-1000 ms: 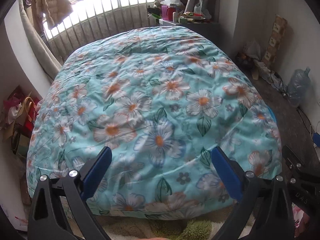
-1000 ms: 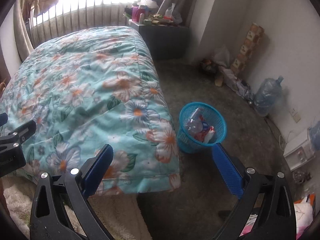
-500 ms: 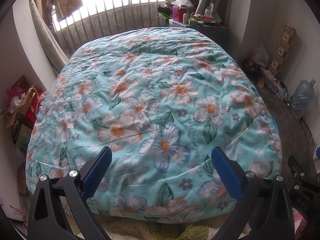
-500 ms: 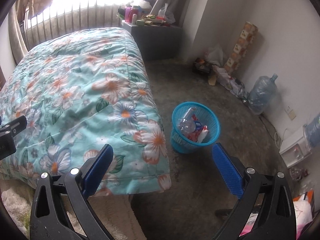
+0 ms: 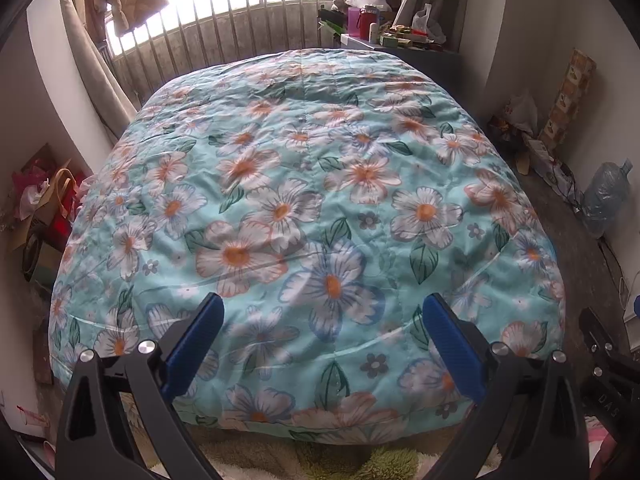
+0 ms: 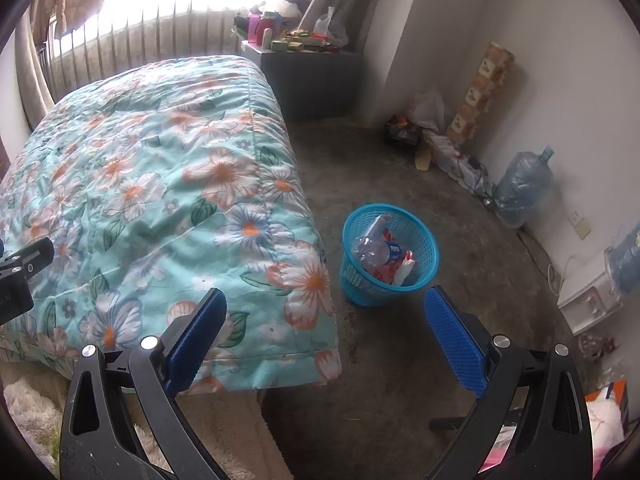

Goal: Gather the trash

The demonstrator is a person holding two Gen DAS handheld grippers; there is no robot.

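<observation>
Both tools gape empty: the right tool (image 6: 325,326) hangs over the floor (image 6: 400,344) with the trash-filled basket (image 6: 388,258) just beyond at 12 o'clock beside the bed (image 6: 160,200), while the left tool (image 5: 322,330) faces the quilt (image 5: 320,200).

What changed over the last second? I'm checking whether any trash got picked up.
Nothing was picked up. Both views pulled back and rose a little, so the flowered quilt and blue basket sit slightly farther off. The left gripper and right gripper stayed open and empty; the basket's trash is unchanged.
</observation>
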